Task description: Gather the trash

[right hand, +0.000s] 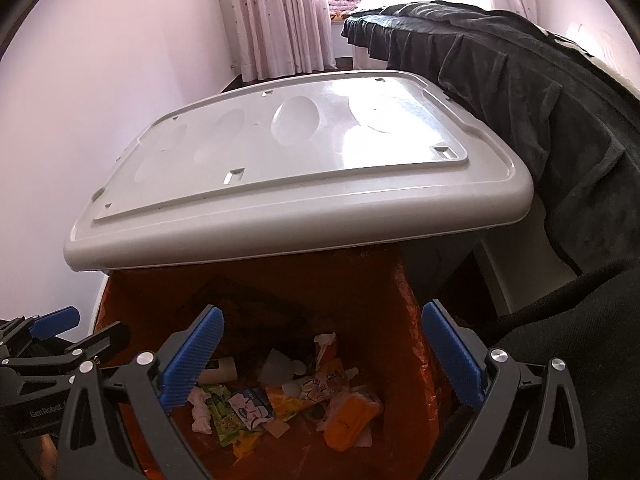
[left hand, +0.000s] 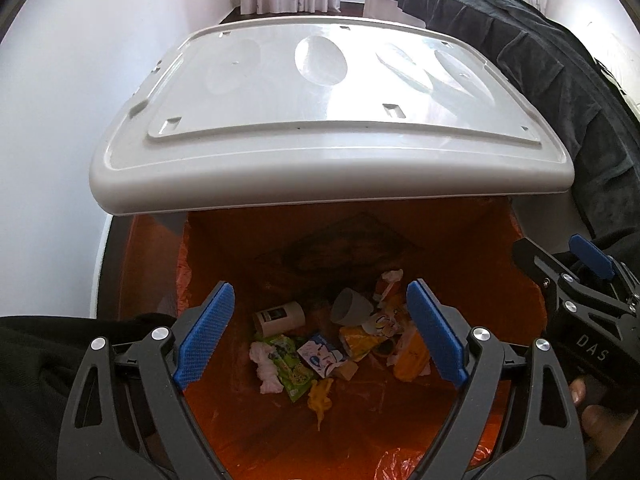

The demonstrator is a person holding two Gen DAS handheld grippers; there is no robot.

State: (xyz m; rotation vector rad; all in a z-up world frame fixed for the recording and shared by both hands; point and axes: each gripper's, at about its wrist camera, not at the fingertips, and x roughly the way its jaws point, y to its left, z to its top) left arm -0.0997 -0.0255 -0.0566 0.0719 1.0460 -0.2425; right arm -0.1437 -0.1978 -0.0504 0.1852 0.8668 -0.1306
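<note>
A trash bin with an orange liner (left hand: 460, 248) stands open below both grippers, its grey lid (left hand: 320, 120) raised at the far side; the lid shows in the right wrist view too (right hand: 300, 184). Trash lies at the bottom: a paper cup (left hand: 280, 316), a white cup (left hand: 352, 306), a green wrapper (left hand: 292, 364), crumpled tissue (left hand: 266, 368) and yellow packets (left hand: 408, 352). The same pile shows in the right wrist view (right hand: 288, 400). My left gripper (left hand: 320, 336) is open and empty above the bin. My right gripper (right hand: 322, 360) is open and empty beside it, also seen in the left wrist view (left hand: 576, 276).
A dark cloth (right hand: 520, 92) drapes over furniture right of the bin. A white wall (left hand: 60, 140) stands to the left, with curtains (right hand: 280, 16) and a window at the back.
</note>
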